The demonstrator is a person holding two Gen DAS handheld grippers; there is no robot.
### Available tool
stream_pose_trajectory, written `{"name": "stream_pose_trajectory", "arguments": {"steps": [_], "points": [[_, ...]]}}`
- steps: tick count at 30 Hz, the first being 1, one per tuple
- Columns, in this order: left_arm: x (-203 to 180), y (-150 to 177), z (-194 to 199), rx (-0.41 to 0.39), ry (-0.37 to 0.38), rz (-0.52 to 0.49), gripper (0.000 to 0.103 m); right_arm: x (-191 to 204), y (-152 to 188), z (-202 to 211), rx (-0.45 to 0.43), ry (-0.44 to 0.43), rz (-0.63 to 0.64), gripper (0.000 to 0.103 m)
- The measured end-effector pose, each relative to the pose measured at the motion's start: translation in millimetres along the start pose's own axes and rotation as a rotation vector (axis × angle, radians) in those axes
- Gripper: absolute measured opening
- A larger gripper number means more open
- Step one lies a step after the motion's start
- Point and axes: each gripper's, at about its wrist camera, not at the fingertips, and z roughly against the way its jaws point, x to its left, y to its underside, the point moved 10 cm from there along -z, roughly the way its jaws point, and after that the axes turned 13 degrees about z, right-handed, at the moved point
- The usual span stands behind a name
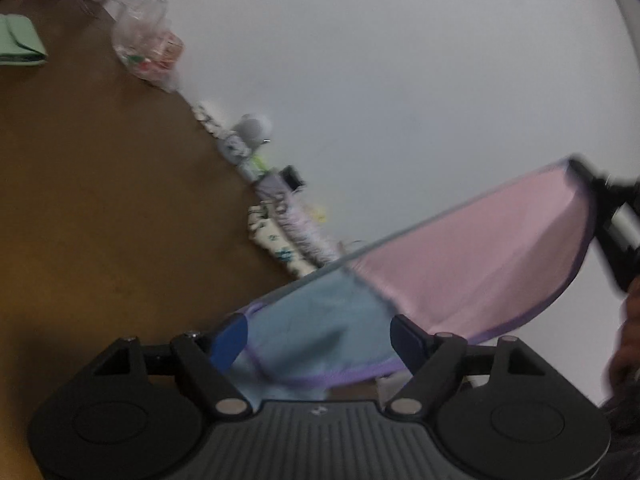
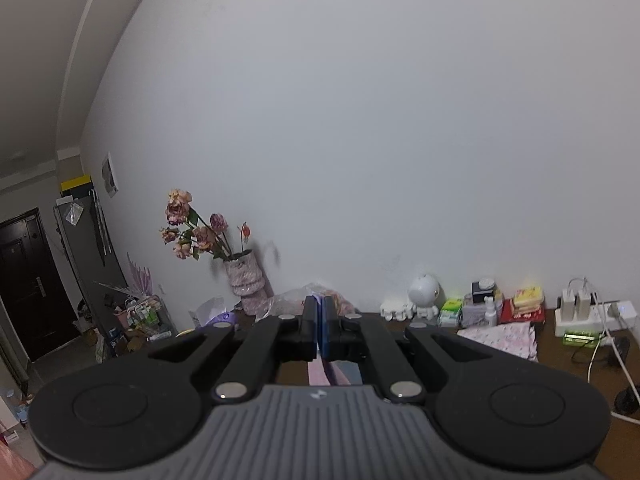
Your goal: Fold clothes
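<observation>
Left wrist view: a pink-and-blue cloth [image 1: 460, 264] hangs stretched in the air above the brown worktop [image 1: 100, 200], its near end between the spread fingers of the left gripper [image 1: 316, 336], whose hold on it cannot be made out, its far corner held by the right gripper [image 1: 580, 176]. Right wrist view: the right gripper [image 2: 320, 320] is clamped on the cloth's edge [image 2: 320, 374]; judged mid-fold, the next move calls for bringing the cloth down flat, ends aligned.

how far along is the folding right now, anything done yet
One piece looks finished: a folded green cloth lies flat on the brown table. In hand is a pink and blue cloth, lifted off the table and stretched between the grippers; the right gripper is shut on one corner, while the left gripper is open around the blue end. Left: lay it down and fold it. A floral cloth also looks unfolded.
</observation>
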Motion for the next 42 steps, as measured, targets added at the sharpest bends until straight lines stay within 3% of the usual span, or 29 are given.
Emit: {"name": "stream_pose_trajectory", "arguments": {"steps": [1, 4, 11, 16, 19, 27, 28, 29, 30, 32, 36, 42], "points": [[8, 3, 4, -0.003, -0.030, 0.012, 0.078, 4, -2, 2, -0.003, 0.004, 0.008, 0.002], [25, 22, 18, 0.052, -0.011, 0.083, 0.079, 16, -12, 11, -0.019, 0.014, 0.030, 0.002], [76, 23, 7, 0.009, 0.015, 0.292, 0.084, 41, -26, 25, -0.076, -0.001, 0.045, 0.002], [79, 27, 2, 0.077, 0.158, 0.477, 0.087, 50, -29, 24, -0.071, -0.007, 0.045, 0.002], [86, 20, 1, 0.049, 0.238, 0.593, 0.088, 55, -28, 27, -0.074, -0.011, 0.053, 0.002], [64, -17, 7, -0.037, 0.393, 0.659, 0.086, 62, -26, 32, -0.067, -0.021, 0.064, 0.002], [60, -22, 6, -0.041, 0.395, 0.648, 0.084, 60, -25, 32, -0.066, -0.020, 0.063, 0.002], [55, -25, 4, -0.041, 0.395, 0.628, 0.072, 59, -25, 32, -0.065, -0.019, 0.061, 0.002], [49, -28, 2, -0.036, 0.391, 0.598, 0.044, 57, -24, 32, -0.064, -0.018, 0.060, 0.002], [38, -34, -3, -0.024, 0.383, 0.538, 0.004, 53, -23, 32, -0.061, -0.016, 0.057, 0.002], [14, -61, -3, -0.066, 0.444, 0.478, 0.002, 46, -22, 32, -0.057, -0.012, 0.050, 0.002], [-65, -150, 9, -0.184, 0.554, 0.277, 0.002, 22, -37, 29, -0.074, 0.029, 0.047, 0.002]]}}
